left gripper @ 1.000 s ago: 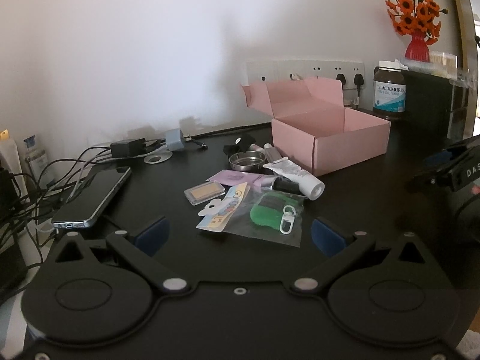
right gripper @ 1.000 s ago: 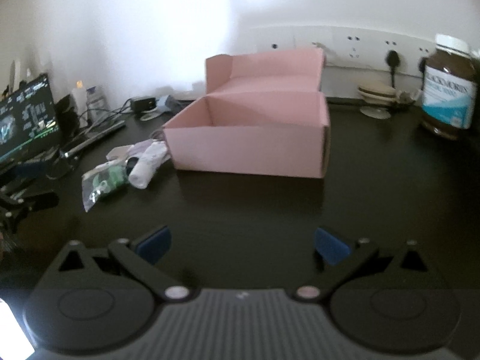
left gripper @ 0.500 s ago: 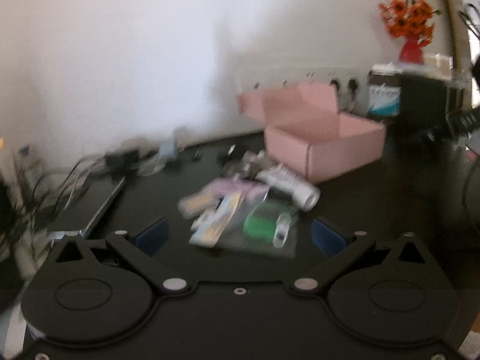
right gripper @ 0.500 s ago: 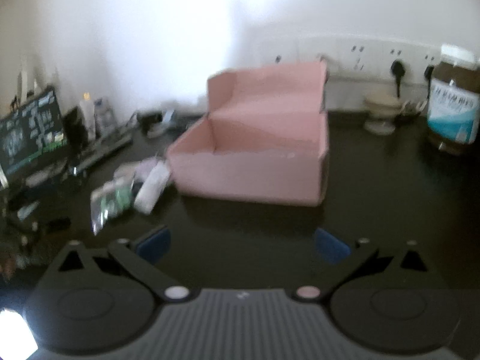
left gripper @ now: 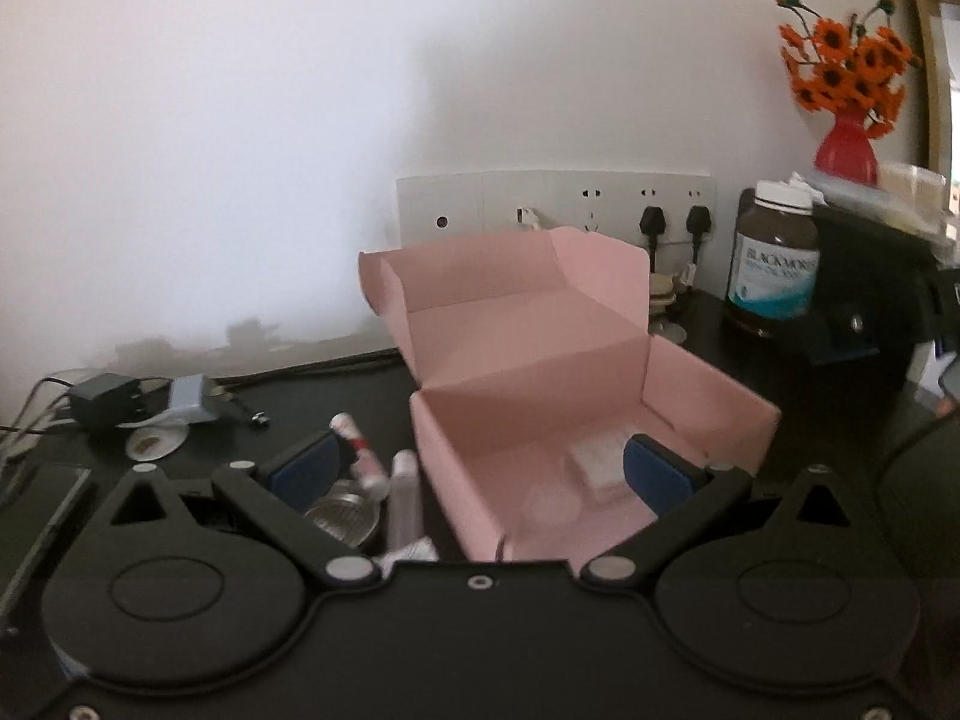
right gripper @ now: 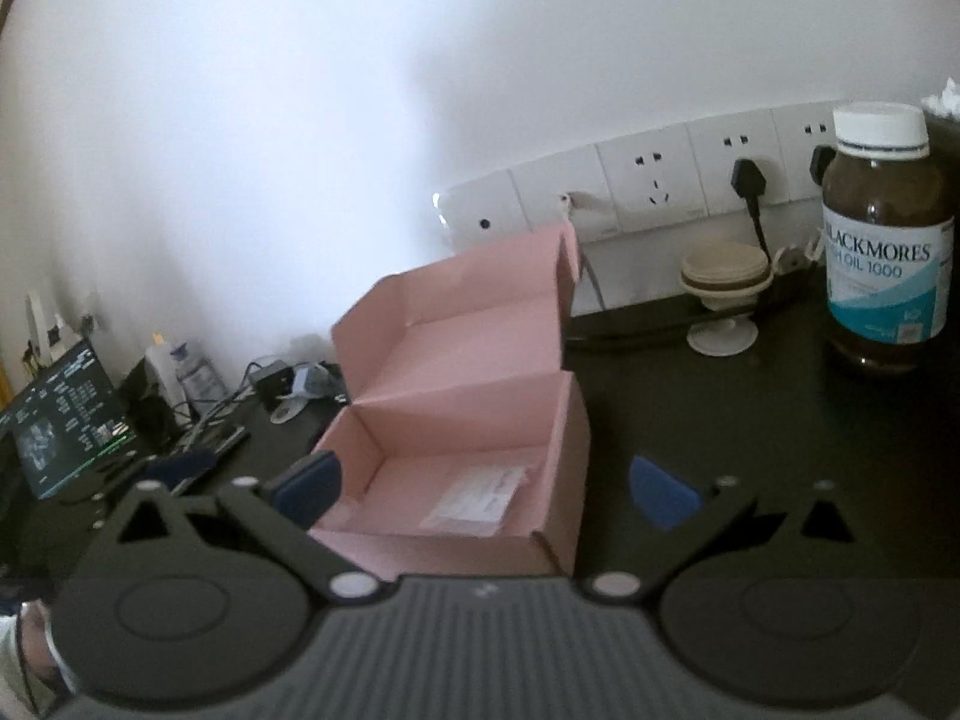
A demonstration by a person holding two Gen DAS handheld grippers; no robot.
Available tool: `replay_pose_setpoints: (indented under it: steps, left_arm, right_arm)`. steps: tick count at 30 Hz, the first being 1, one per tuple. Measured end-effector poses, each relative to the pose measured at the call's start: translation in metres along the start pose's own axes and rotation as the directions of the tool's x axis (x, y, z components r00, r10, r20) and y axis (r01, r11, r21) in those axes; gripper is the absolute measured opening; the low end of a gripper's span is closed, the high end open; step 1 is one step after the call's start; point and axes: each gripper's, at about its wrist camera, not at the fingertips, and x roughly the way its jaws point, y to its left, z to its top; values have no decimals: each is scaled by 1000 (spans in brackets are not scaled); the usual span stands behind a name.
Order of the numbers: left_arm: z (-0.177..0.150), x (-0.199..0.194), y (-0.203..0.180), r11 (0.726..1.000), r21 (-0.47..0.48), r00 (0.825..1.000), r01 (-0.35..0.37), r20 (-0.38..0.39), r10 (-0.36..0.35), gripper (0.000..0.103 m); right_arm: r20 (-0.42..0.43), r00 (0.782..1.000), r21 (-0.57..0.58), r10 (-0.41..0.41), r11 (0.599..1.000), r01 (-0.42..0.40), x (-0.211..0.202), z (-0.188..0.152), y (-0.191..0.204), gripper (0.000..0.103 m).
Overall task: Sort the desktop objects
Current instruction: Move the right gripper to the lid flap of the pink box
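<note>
Both grippers just swung in over the pink box (left gripper: 540,396), a second ago they hung back over the clutter. Left gripper (left gripper: 480,468) and right gripper (right gripper: 486,486) gape open, holding nothing. Tubes (left gripper: 384,480) wait beside the box, unsorted.

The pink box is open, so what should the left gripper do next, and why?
Probably reach down for the metal tin beside the pink box. The left gripper is open and holds nothing, and the small things lie outside the box.
</note>
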Motion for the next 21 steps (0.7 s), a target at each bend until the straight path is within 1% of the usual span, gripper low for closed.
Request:
replay_pose_setpoints:
  steps: [3, 6, 9, 12, 15, 21]
  left_arm:
    - [-4, 12, -3, 1000, 9, 1000, 11, 7, -11, 103]
    - [-9, 22, -5, 999, 47, 1000, -6, -17, 6, 103]
    - [-12, 22, -6, 997, 77, 999, -30, -11, 31, 103]
    - [-13, 22, -5, 997, 75, 1000, -26, -9, 27, 103]
    - [-13, 23, -3, 998, 64, 1000, -20, -12, 21, 103]
    - [-12, 23, -4, 997, 79, 1000, -27, -2, 27, 103]
  right_arm:
    - [-14, 1000, 13, 4, 1000, -4, 11, 6, -9, 102]
    - [-19, 1000, 31, 23, 999, -22, 22, 18, -19, 102]
    - [-8, 998, 69, 63, 996, -62, 34, 35, -28, 102]
    - [12, 995, 141, 100, 985, -101, 51, 49, -39, 102]
    - [28, 991, 219, 130, 967, -133, 72, 55, -48, 102]
    - [1, 987, 252, 158, 955, -154, 110, 65, -53, 102]
